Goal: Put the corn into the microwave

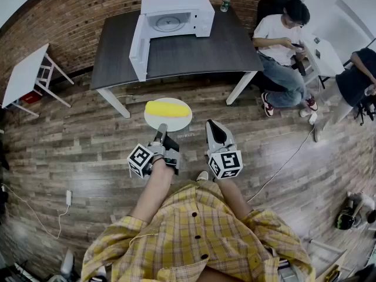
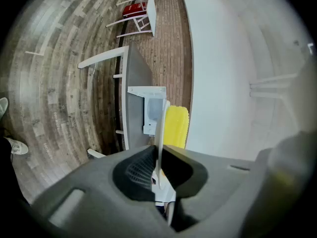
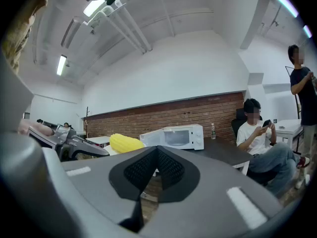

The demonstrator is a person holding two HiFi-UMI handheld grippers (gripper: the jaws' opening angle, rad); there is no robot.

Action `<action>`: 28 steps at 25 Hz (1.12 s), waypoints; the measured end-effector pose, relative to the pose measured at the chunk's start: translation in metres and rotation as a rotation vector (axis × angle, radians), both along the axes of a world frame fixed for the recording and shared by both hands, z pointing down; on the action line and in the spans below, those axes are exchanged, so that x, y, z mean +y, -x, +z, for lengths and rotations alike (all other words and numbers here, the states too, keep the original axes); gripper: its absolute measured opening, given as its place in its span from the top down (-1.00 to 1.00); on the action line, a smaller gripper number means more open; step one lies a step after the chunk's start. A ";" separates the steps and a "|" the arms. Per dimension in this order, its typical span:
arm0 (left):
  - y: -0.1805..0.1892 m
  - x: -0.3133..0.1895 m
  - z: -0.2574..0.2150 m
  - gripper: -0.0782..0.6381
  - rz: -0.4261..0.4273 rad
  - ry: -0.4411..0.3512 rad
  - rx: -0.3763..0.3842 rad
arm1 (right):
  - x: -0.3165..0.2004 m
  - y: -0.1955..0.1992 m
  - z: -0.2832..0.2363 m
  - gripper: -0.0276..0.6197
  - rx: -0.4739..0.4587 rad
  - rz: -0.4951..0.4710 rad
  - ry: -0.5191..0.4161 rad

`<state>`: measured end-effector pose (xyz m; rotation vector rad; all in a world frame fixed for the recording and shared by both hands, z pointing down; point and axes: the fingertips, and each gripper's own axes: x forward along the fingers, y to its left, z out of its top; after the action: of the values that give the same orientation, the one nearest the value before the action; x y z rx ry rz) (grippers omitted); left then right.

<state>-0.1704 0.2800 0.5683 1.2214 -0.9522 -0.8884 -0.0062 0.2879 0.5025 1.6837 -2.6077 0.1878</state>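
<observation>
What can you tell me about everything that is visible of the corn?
The corn is one bare yellow cob with rows of kernels, no husk. It lies on its side across the far half of a round white plate, which alone touches it. The left gripper holds that plate by its near rim, jaws shut on it. The cob is short of the table, not yet in the open microwave.

A dark table (image 1: 194,54) stands on the wood floor (image 1: 76,151), bearing a white microwave (image 1: 176,13) with its door swung open and a bottle (image 1: 225,2) just beside it at the far edge. A small white table (image 1: 23,72) stands apart, to the left.
</observation>
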 end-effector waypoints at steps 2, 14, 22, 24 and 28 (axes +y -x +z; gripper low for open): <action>0.001 -0.002 0.000 0.70 -0.007 -0.008 0.000 | -0.002 0.002 0.001 0.91 0.000 -0.012 -0.004; -0.023 0.002 0.000 0.70 -0.012 -0.018 -0.006 | 0.002 -0.013 0.003 0.91 0.005 -0.043 0.004; -0.003 -0.001 0.003 0.70 -0.033 -0.001 0.006 | -0.006 0.003 0.000 0.90 -0.006 -0.073 0.006; -0.025 -0.002 0.004 0.70 -0.036 -0.002 -0.011 | -0.008 -0.021 0.001 0.90 -0.017 -0.081 0.002; -0.063 -0.008 0.001 0.70 -0.050 -0.025 -0.004 | -0.012 -0.057 0.002 0.90 -0.028 -0.101 -0.014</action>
<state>-0.1071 0.2722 0.5696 1.2258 -0.9813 -0.9401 0.0509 0.2755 0.5049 1.5599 -2.7122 0.1926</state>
